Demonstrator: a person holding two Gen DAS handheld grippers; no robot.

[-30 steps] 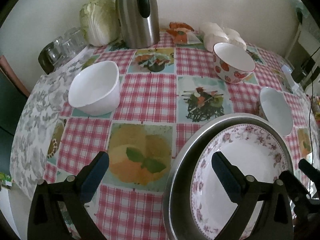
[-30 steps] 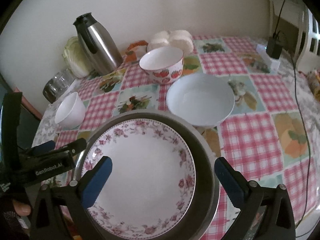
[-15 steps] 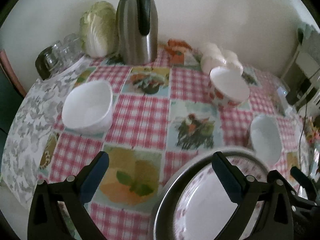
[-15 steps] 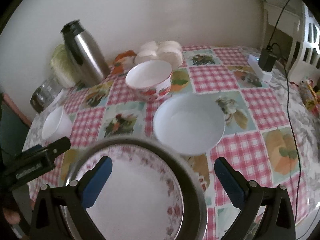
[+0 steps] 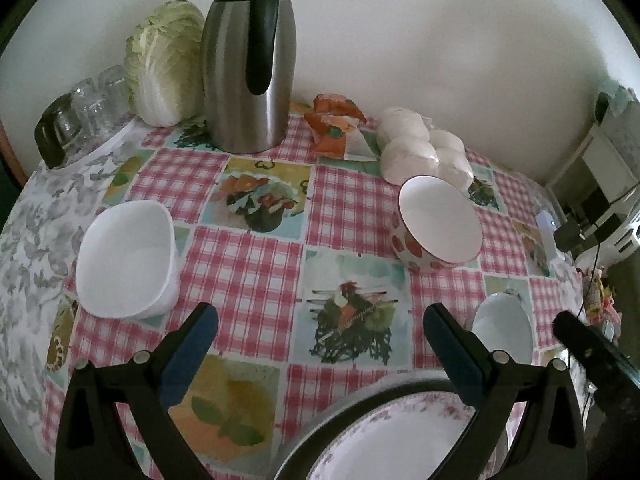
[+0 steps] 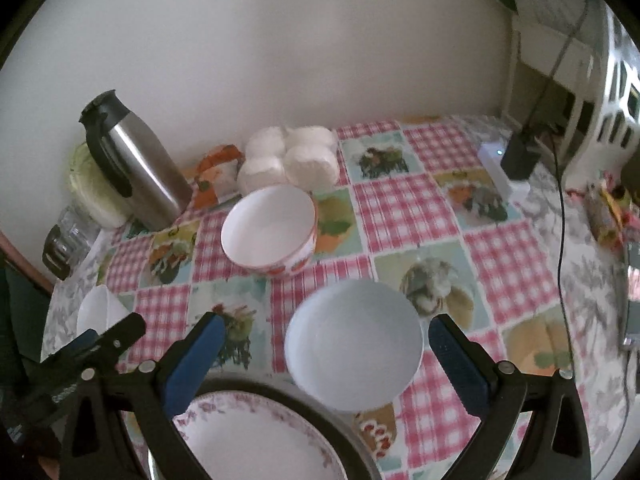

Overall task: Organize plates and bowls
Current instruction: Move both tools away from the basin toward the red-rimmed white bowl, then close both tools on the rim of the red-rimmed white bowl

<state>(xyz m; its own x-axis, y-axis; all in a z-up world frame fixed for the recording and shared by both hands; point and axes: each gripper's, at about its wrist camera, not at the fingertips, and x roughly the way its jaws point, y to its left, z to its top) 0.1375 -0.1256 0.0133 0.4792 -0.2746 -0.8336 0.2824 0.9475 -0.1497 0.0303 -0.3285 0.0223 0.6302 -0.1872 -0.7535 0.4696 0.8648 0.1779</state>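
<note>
Plates and bowls are spread over a checked tablecloth.

Left wrist view: the left gripper hangs above the cloth with its jaws wide apart and nothing between them. At the near edge a floral plate sits inside a grey metal pan. A square white bowl stands at the left, well apart from a strawberry bowl at the far right. A pale round bowl lies near right, partly hidden behind the right-hand finger. A steel flask, a cabbage and some glasses line the far wall (none belongs to the job).

Right wrist view: the right gripper is likewise wide and empty, with the pale round bowl lying between its two fingers in the picture; whether the gripper is level with the rim or above it cannot be told. The strawberry bowl stands just beyond, the floral plate at the near left. The left gripper's finger shows at the left edge.

Risks, as a judgement: glazed rims are smooth, and a pinch on one wall could let a bowl tilt or slip. The pan's raised rim, touching or just beside the round bowl, could be knocked on lifting. A cable trails across the right side and might snag.
</note>
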